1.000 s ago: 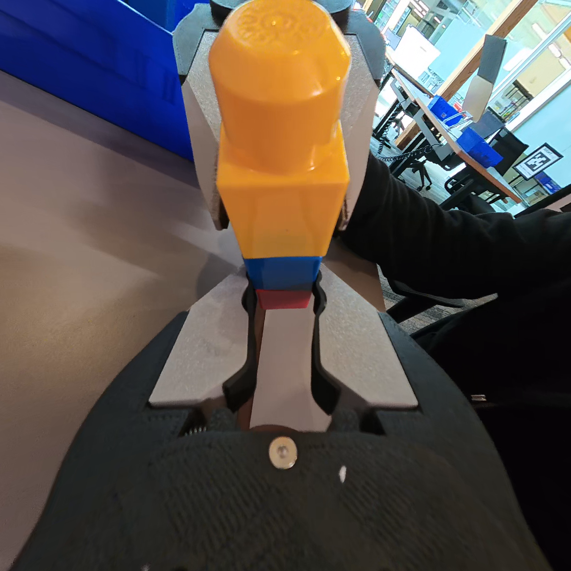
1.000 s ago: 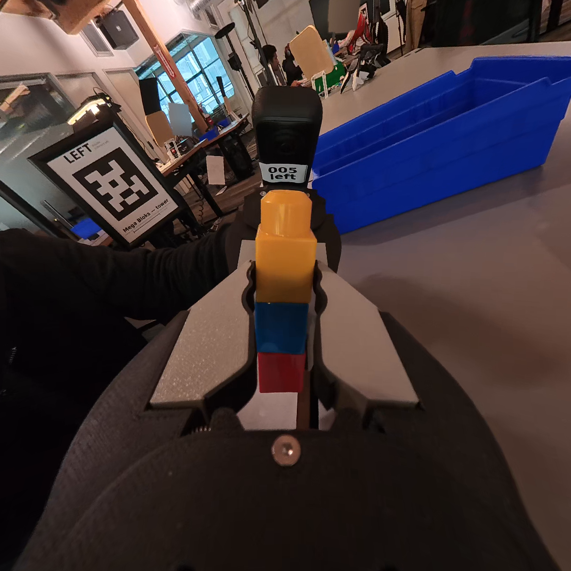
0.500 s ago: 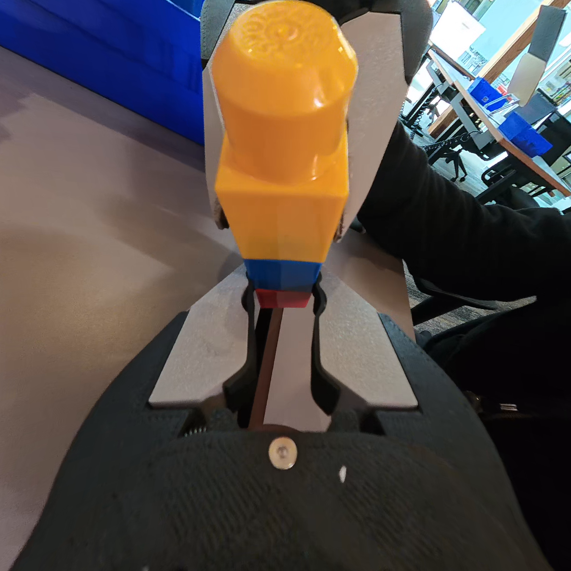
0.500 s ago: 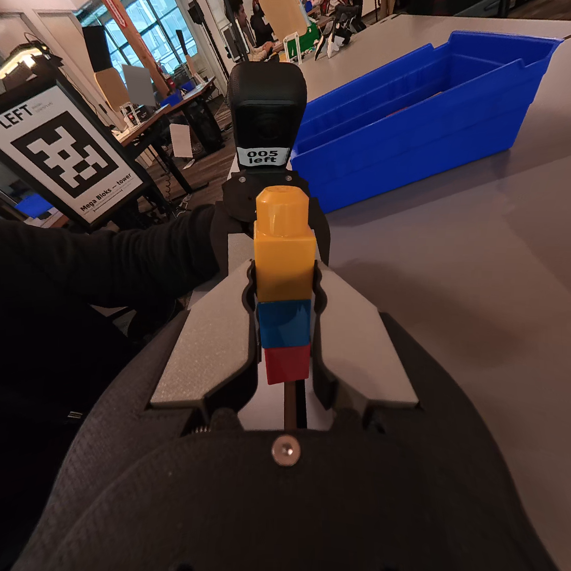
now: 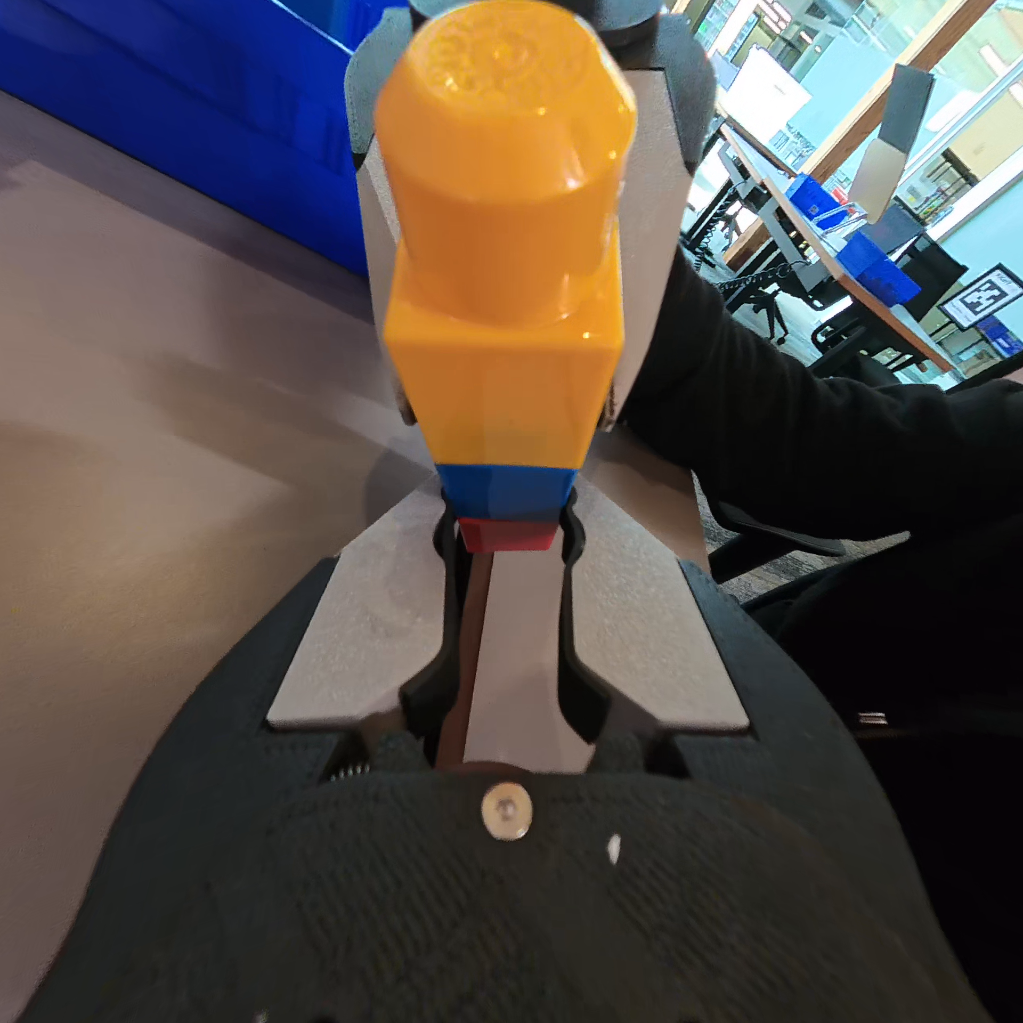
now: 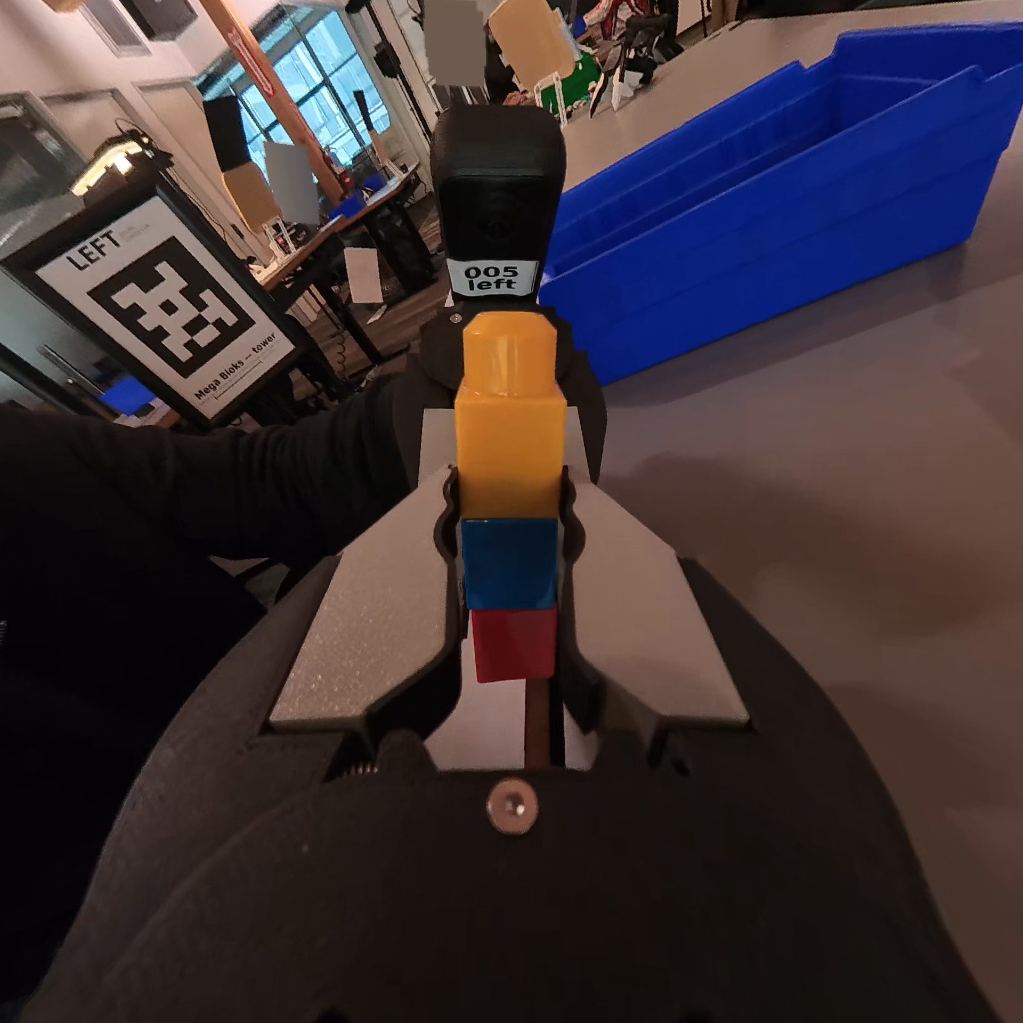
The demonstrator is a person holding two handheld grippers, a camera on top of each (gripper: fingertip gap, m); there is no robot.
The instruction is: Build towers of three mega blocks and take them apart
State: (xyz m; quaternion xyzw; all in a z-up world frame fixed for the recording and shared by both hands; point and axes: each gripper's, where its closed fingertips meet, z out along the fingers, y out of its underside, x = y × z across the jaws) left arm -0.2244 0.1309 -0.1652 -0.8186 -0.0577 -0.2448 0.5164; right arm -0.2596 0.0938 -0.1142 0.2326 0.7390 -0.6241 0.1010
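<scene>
Yellow, blue and red plastic blocks form one joined tower (image 6: 510, 498) held above the grey table (image 6: 830, 526); the right gripper (image 6: 509, 498) clamps its yellow block (image 6: 509, 443); the left gripper (image 5: 506, 526) clamps the red end (image 5: 506, 536); a white printed label (image 6: 491, 277) sits on the left gripper's camera; a framed marker sign (image 6: 166, 310) stands behind.

A tower of three mega blocks is seen, held off the table: a yellow block (image 6: 509, 443) with a round stud at its free end, a blue block (image 6: 509, 562) in the middle and a red block (image 6: 513, 642) at the other end. The three are joined in one straight line. In the left wrist view the yellow block (image 5: 501, 277) looms nearest the lens, with the blue block (image 5: 506, 492) and the red block (image 5: 506, 536) behind it.
</scene>
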